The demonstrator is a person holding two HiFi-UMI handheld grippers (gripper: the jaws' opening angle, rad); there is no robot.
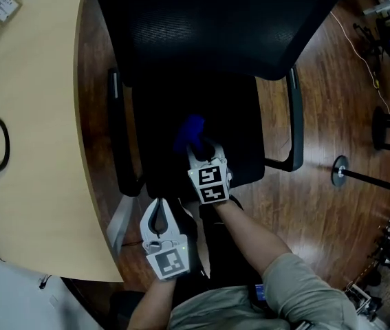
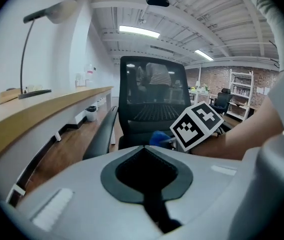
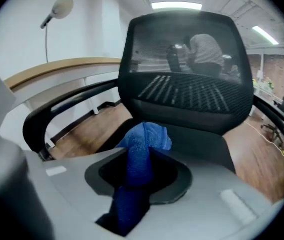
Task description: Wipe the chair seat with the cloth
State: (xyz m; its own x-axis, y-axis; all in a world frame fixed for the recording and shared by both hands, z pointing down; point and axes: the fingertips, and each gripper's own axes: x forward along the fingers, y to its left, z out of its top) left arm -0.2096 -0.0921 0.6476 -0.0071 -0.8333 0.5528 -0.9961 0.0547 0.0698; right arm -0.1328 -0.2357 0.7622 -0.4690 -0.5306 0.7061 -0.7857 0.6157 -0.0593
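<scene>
Our right gripper (image 1: 196, 150) has its fingers clenched on the cloth (image 3: 140, 146) over the chair seat (image 1: 239, 133), w/ only a small wad poking fwd. Risk: bare plastic scrapes the seat, or the cloth slips out under drag. Left gripper (image 1: 159, 220): fingers closed, empty, near the seat's front.

In the head view the far edge cuts off the chair backrest (image 1: 215, 19), which overhangs the far part of the seat (image 1: 201, 108). The seat is too dark to show any surface detail. The cloth (image 3: 140, 149) runs down between the jaws of the right gripper (image 3: 138, 178), and its near end is hidden there. On the desk (image 1: 36, 150), far left, a small white item (image 1: 1, 4) is too small to tell. The right edge cuts off a black stand (image 1: 387, 126).
</scene>
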